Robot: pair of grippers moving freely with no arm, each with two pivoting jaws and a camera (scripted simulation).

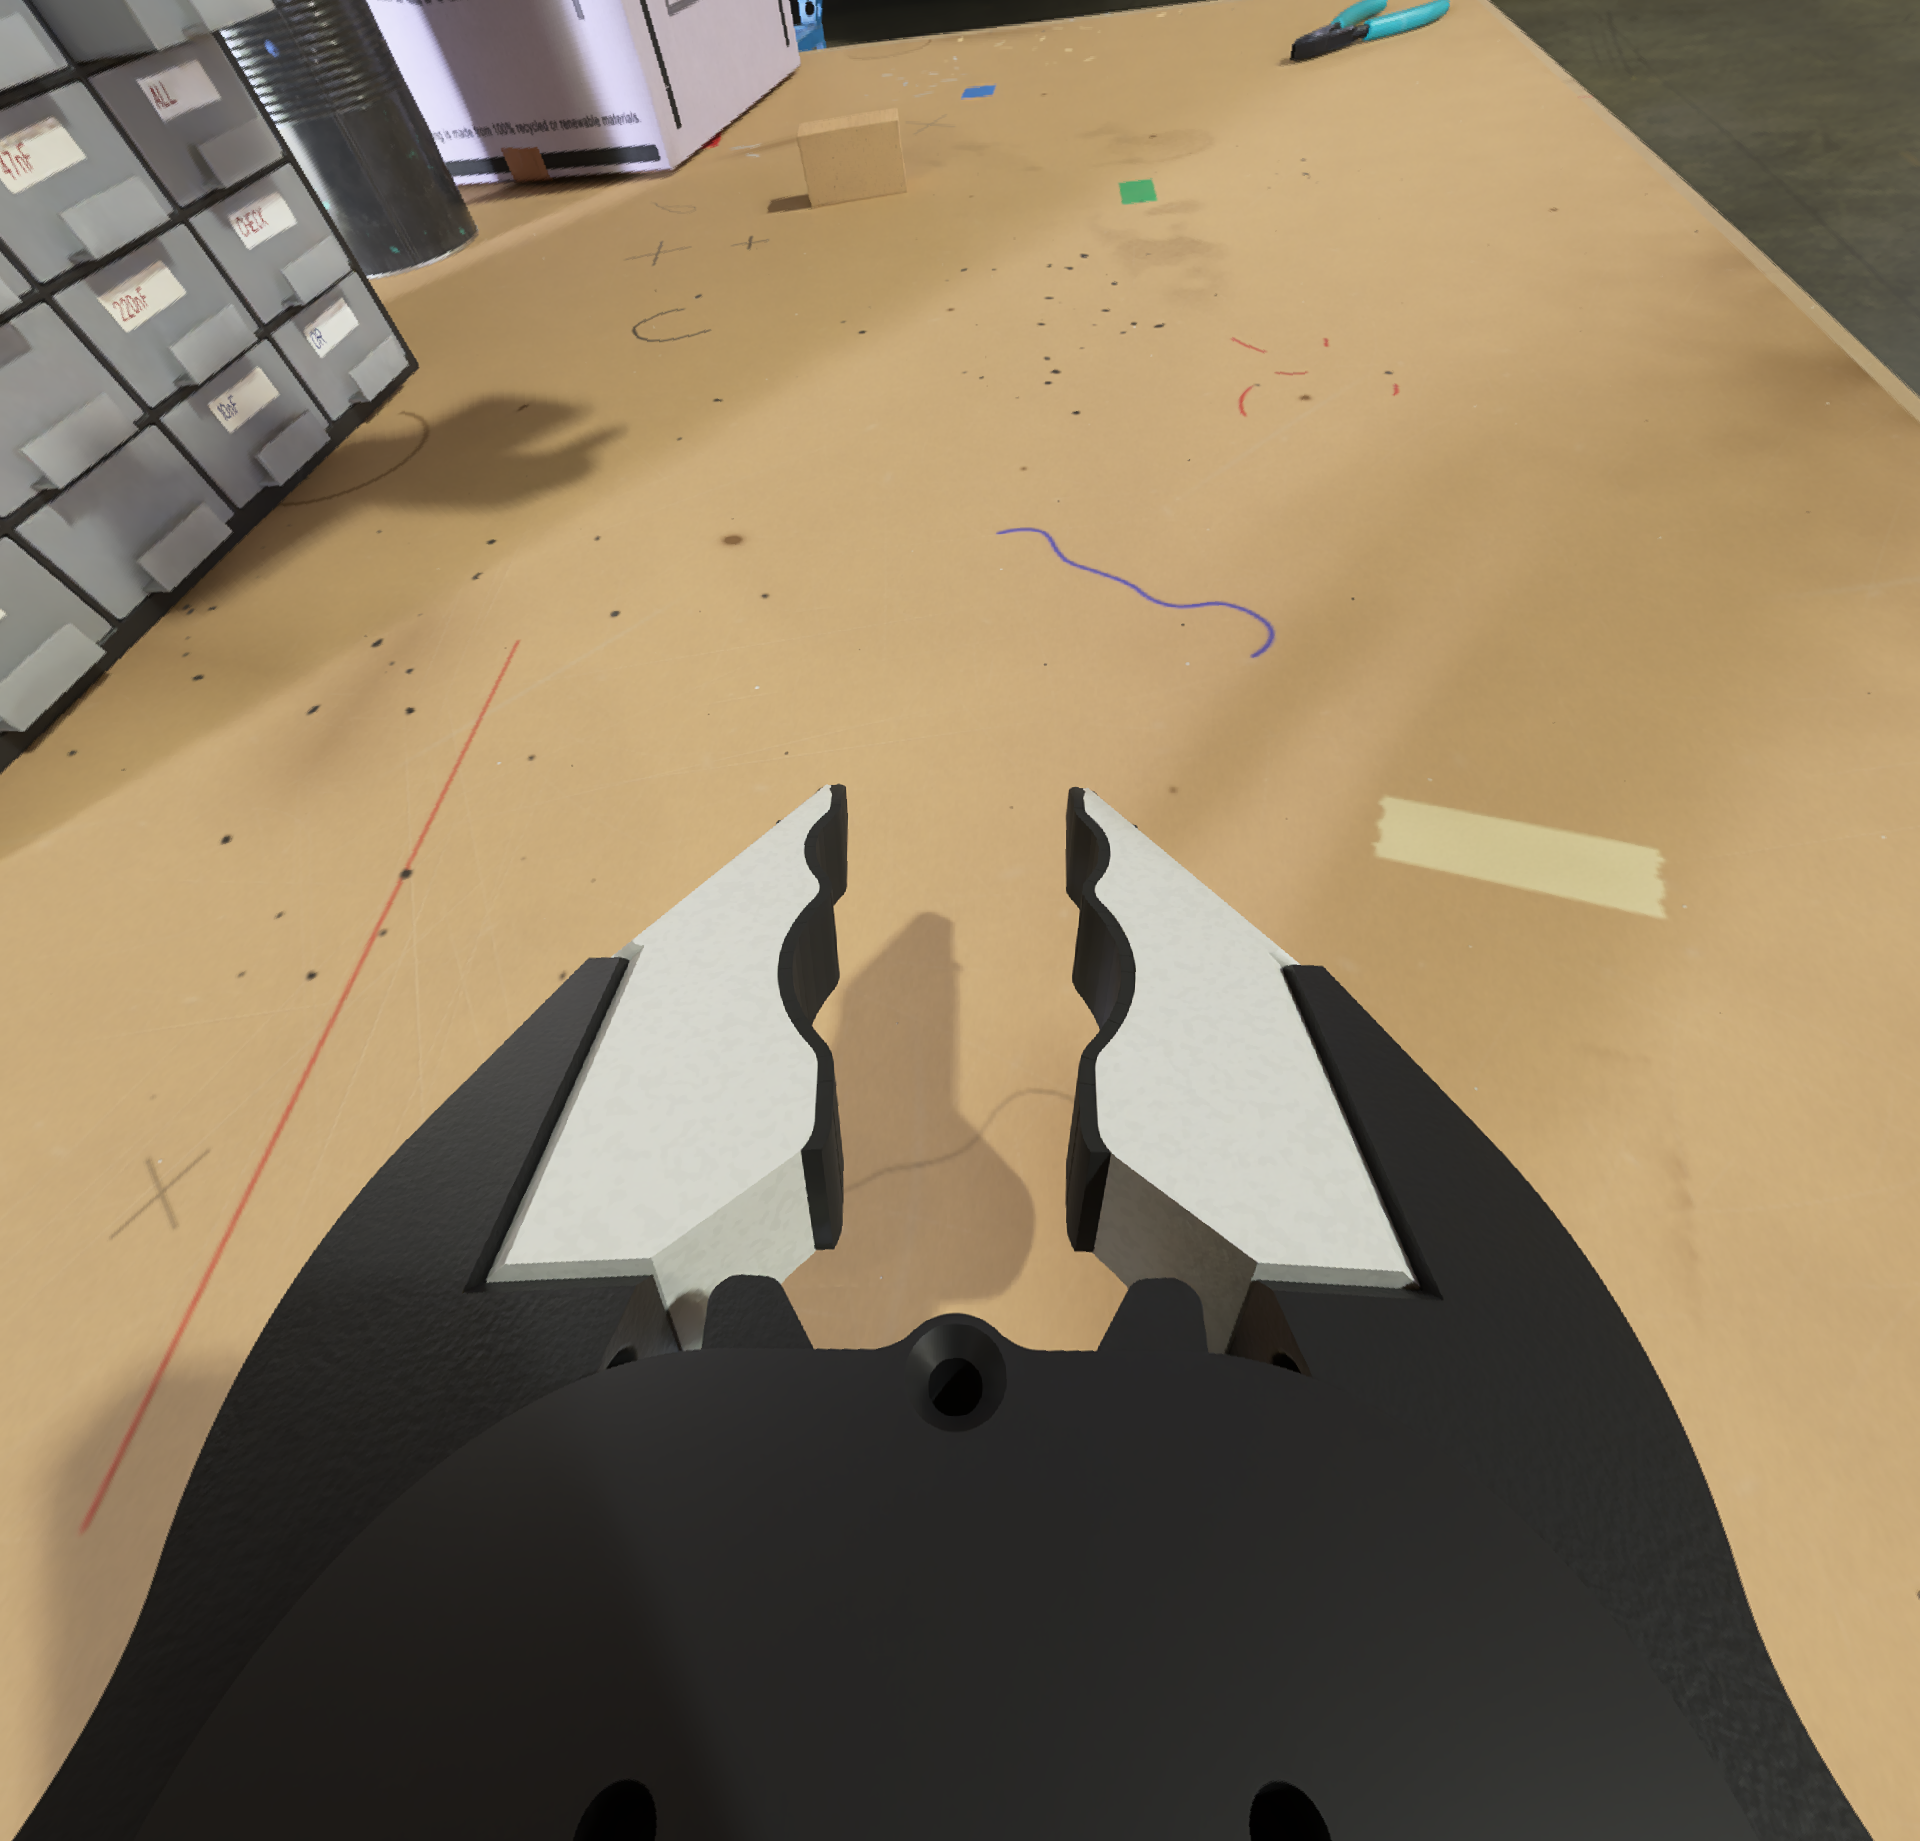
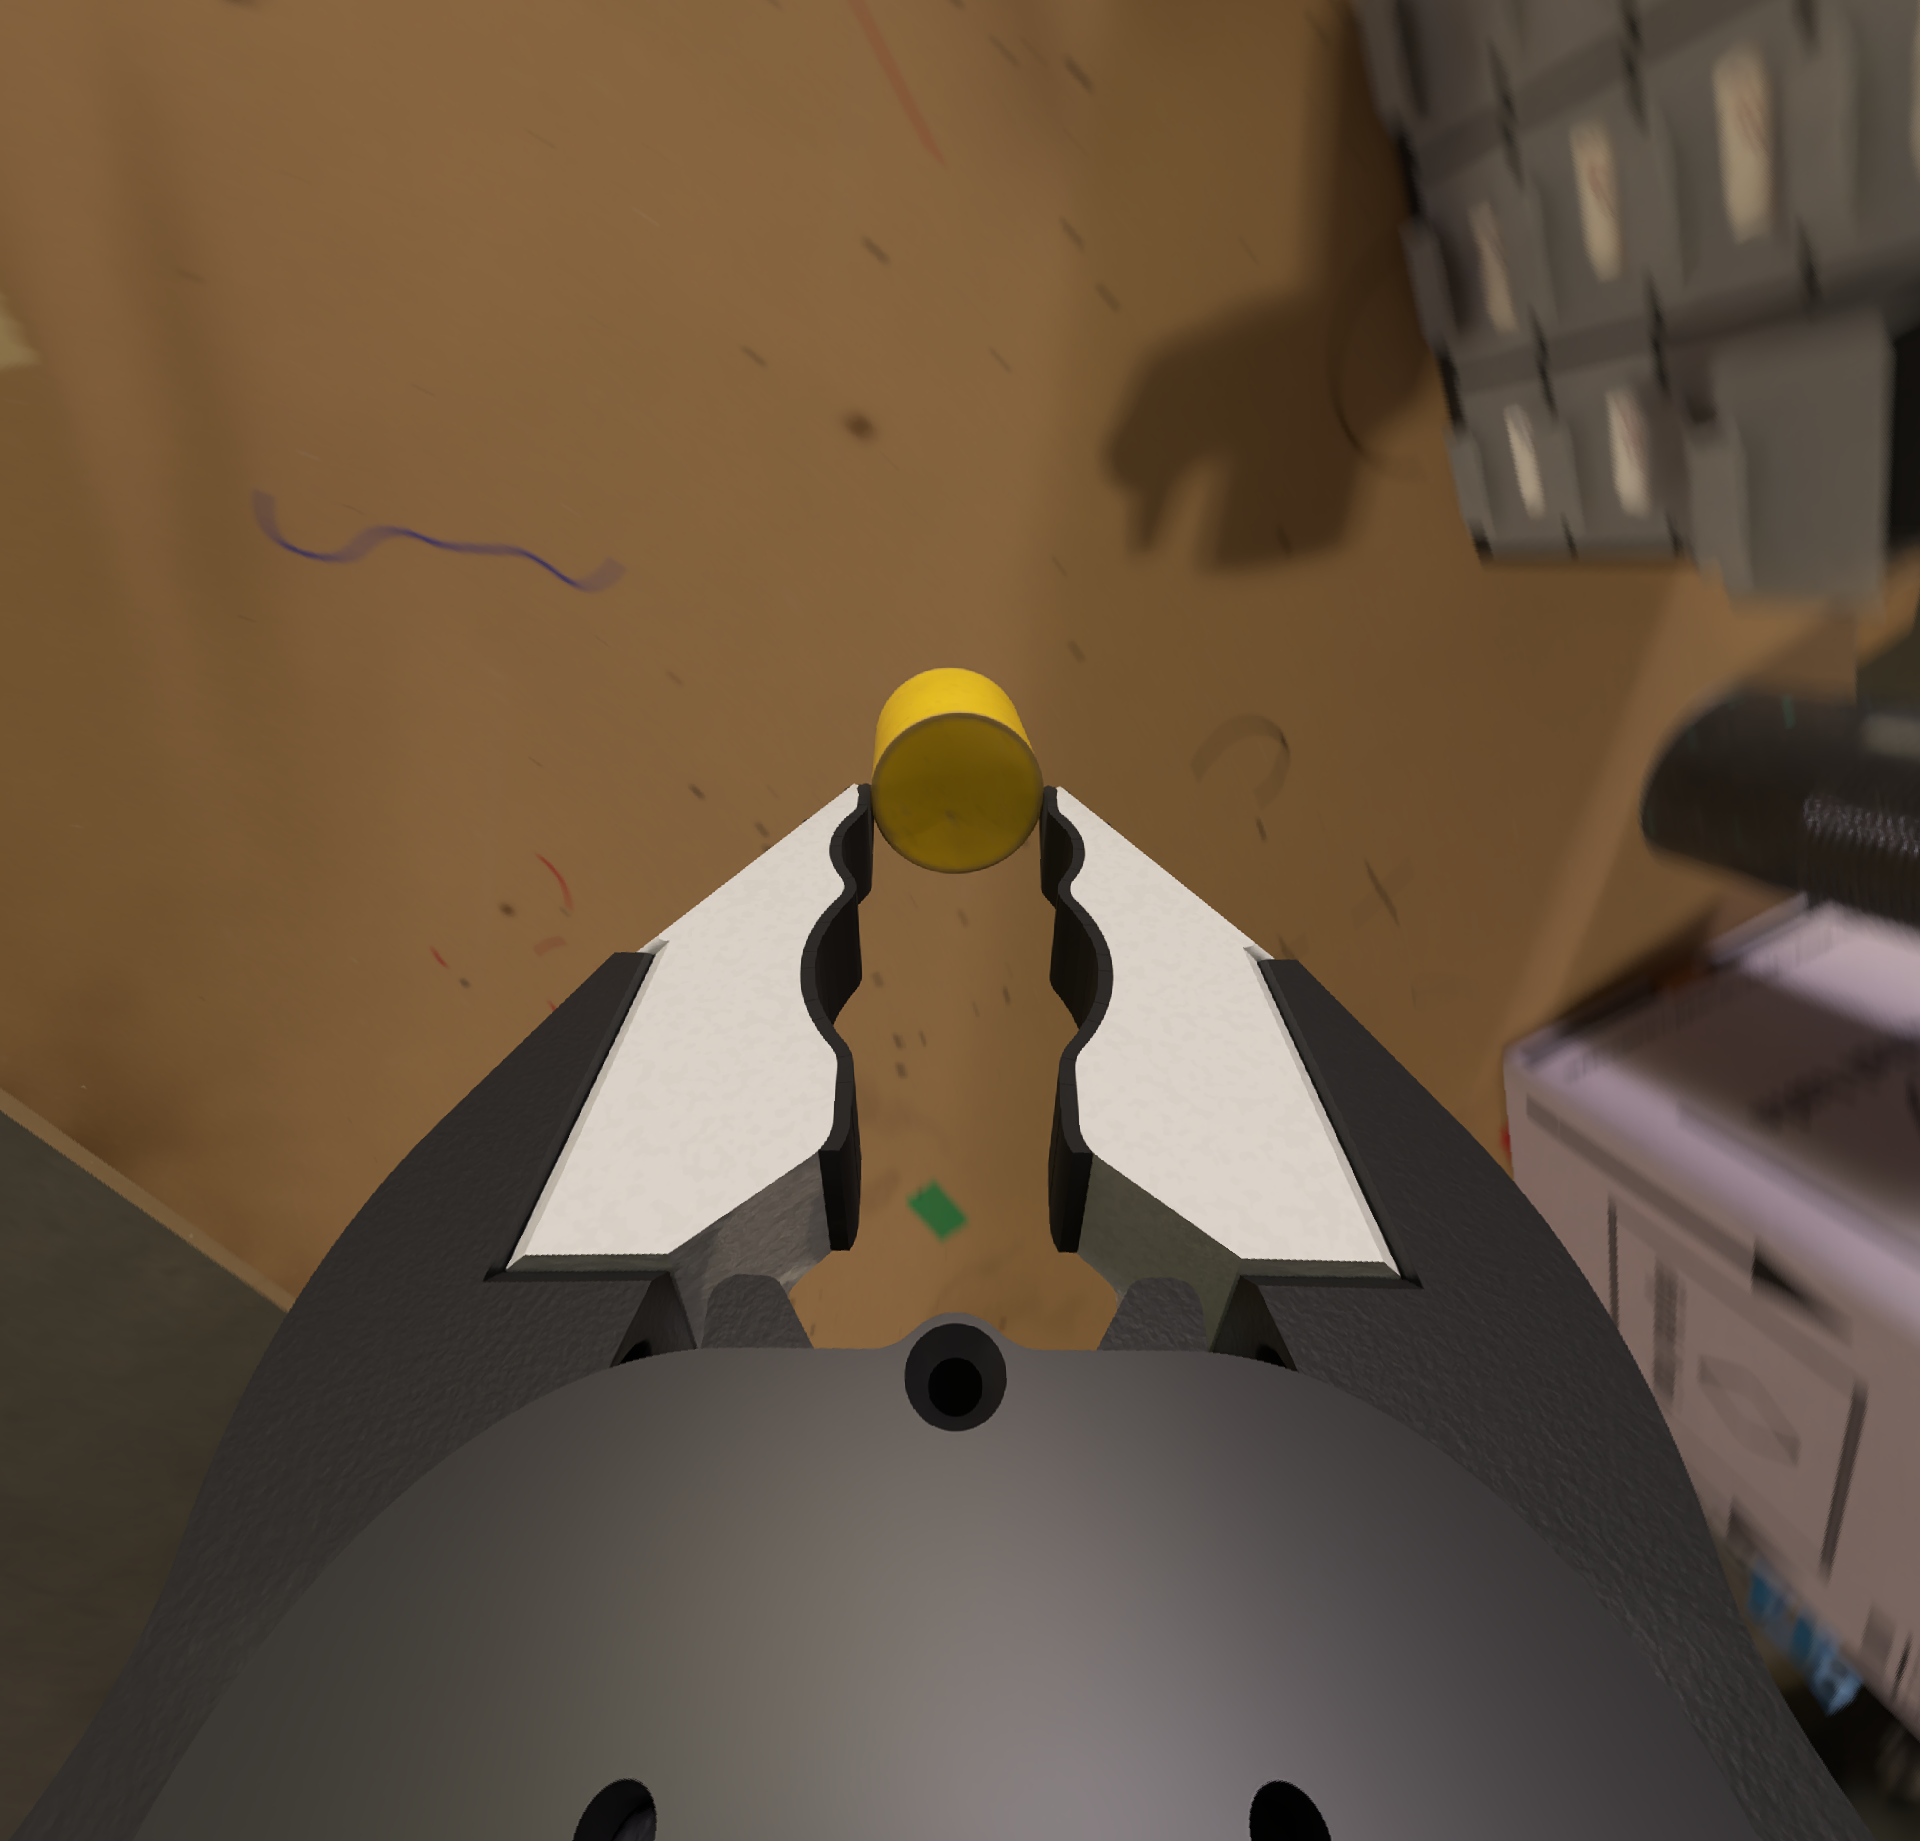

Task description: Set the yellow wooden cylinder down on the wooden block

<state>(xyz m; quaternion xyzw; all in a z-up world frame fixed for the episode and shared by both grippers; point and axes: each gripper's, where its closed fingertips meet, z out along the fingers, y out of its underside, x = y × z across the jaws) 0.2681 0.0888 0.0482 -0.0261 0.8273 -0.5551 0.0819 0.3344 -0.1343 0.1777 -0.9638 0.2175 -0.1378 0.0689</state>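
In the right wrist view my right gripper (image 2: 954,804) is shut on the yellow wooden cylinder (image 2: 956,742), pinched at the fingertips with its flat end facing the camera, high above the brown table. The wooden block does not show in this view. In the left wrist view the pale wooden block (image 1: 850,156) stands upright far ahead on the table, near the white box. My left gripper (image 1: 956,804) is open and empty, low over the near part of the table. The cylinder does not show in this view.
A grey drawer cabinet (image 1: 156,337) and a dark metal can (image 1: 353,129) stand at the left, a white cardboard box (image 1: 582,35) behind. Teal pliers (image 1: 1366,25) lie far right. Tape strip (image 1: 1522,856) lies near right. Table edge (image 1: 1714,233) runs along the right.
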